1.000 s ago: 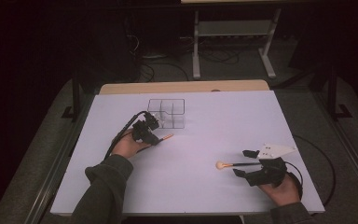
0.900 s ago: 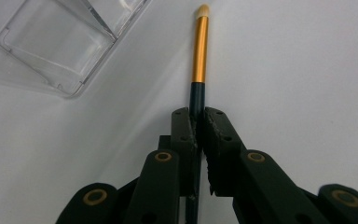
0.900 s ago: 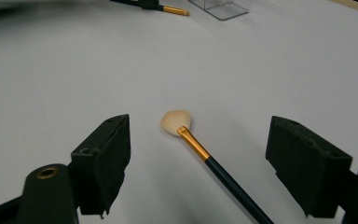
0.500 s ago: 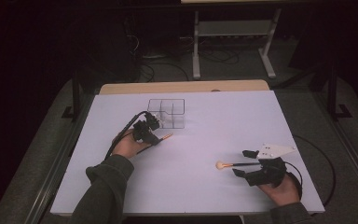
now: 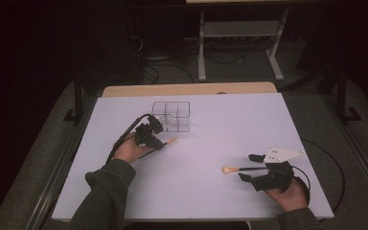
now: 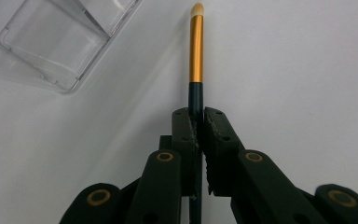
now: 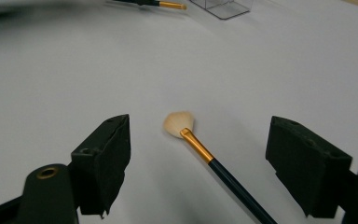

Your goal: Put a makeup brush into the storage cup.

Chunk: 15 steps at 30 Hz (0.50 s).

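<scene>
Left hand-held gripper (image 6: 196, 122) clamps the slim brush (image 6: 196, 51), handle end hidden; right hand-held gripper (image 7: 198, 154) gapes around the fan brush (image 7: 200, 147), untouched.

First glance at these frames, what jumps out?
The left gripper, at the table's left-middle, is shut on the dark handle of a small makeup brush with a gold ferrule, its tip toward the clear compartment organizer. At the right, the right gripper has its jaws wide open around a fan brush lying flat on the white table.
</scene>
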{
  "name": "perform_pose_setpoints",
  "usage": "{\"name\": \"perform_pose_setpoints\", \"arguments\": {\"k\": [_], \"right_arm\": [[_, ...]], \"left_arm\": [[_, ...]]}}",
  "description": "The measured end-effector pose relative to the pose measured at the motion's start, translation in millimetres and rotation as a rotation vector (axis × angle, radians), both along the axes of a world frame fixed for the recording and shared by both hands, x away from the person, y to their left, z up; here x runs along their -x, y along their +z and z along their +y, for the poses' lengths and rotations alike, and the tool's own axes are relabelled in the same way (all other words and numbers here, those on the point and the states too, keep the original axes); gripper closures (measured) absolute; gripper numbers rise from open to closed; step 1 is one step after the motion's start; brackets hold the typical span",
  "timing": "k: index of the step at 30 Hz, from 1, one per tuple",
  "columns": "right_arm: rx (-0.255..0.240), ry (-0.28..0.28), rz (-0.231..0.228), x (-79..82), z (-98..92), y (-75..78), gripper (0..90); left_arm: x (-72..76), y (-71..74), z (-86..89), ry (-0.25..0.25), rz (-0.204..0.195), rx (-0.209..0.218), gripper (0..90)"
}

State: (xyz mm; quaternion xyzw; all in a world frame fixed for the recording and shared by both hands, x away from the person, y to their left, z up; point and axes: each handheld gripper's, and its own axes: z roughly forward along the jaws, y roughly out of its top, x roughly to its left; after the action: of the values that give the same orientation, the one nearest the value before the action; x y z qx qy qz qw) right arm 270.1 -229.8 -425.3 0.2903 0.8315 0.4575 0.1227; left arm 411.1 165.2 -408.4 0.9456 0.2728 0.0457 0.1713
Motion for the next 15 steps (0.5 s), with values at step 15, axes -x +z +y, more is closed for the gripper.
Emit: {"name": "perform_pose_setpoints", "arguments": {"k": [15], "right_arm": [[0.001, 0.002, 0.006, 0.0, 1.6, 0.0, 21.3]], "left_arm": [[11.5, 14.4, 2.8, -0.01, -0.022, 0.062, 83.4]]}}
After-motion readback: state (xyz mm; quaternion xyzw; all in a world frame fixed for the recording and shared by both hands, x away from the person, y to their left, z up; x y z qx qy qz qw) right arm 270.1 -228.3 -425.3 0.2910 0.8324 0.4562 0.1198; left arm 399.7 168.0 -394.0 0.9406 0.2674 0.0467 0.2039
